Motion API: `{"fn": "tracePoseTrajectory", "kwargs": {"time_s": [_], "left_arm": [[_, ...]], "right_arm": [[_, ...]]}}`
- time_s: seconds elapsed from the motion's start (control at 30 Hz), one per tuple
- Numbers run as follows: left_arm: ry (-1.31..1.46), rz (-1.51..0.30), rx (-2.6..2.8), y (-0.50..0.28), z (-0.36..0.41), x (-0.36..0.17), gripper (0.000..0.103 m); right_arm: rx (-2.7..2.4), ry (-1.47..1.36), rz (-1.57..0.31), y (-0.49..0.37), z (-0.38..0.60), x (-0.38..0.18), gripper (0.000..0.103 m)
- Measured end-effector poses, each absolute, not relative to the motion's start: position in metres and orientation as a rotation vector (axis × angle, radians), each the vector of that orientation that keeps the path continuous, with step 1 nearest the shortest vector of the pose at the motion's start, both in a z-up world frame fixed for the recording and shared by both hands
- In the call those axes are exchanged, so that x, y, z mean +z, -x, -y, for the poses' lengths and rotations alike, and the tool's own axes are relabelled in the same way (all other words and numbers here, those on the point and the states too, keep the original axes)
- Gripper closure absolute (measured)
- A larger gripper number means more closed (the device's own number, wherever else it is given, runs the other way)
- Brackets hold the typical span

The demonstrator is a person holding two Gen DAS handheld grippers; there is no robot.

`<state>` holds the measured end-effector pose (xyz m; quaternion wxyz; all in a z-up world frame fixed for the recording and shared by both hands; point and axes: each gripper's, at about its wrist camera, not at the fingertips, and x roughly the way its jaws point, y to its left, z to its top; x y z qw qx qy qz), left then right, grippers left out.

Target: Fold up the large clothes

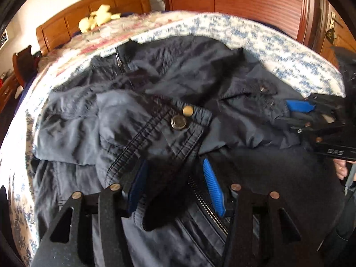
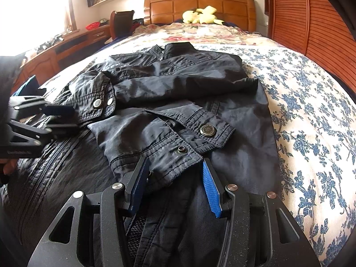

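left gripper [image 1: 175, 178]: jaws apart, blue pads either side of a snap-button cuff [image 1: 178, 131], not pinching it as far as I can see
right gripper [image 2: 175, 178]: jaws apart too, the other cuff [image 2: 200, 138] lying between the pads, fabric looks loose, not squeezed
jacket [image 2: 178, 77]: dark, zip-front, flat on the bed [image 2: 311, 111], both sleeves folded in across the front
long axis: runs from the near edge of the bed toward the headboard [image 2: 200, 6], collar pointing at the headboard
zip [image 2: 44, 162]: closed as far as it shows, running up the left side in the right wrist view
beyond: yellow plush toy [image 2: 201, 15] against the headboard, desk [image 2: 66, 46] off the left edge
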<state>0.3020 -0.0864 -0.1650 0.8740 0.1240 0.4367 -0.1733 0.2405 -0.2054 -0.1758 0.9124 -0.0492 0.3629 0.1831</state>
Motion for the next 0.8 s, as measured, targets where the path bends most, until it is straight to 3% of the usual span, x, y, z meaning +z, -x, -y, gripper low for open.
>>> {"fn": "tracePoseTrajectory", "kwargs": {"time_s": [0.23,0.27,0.3,0.47,0.8], "left_arm": [[-0.239,-0.919,-0.377,-0.306,0.082,-0.166,0.056],[-0.236,-0.914,-0.401,-0.304,0.081,-0.165,0.072],[-0.231,-0.915,-0.412,-0.304,0.079,-0.164,0.081],[-0.268,-0.888,-0.384,-0.298,0.066,-0.156,0.102],[-0.156,-0.765,-0.237,-0.297,0.0,-0.111,0.103]], "right_arm": [[0.377,0.101,-0.749,-0.24,0.205,-0.176,0.054],[0.377,0.102,-0.749,-0.24,0.205,-0.176,0.054],[0.377,0.102,-0.748,-0.24,0.205,-0.176,0.054],[0.377,0.102,-0.749,-0.24,0.205,-0.176,0.054],[0.377,0.103,-0.748,-0.24,0.205,-0.176,0.054]]}}
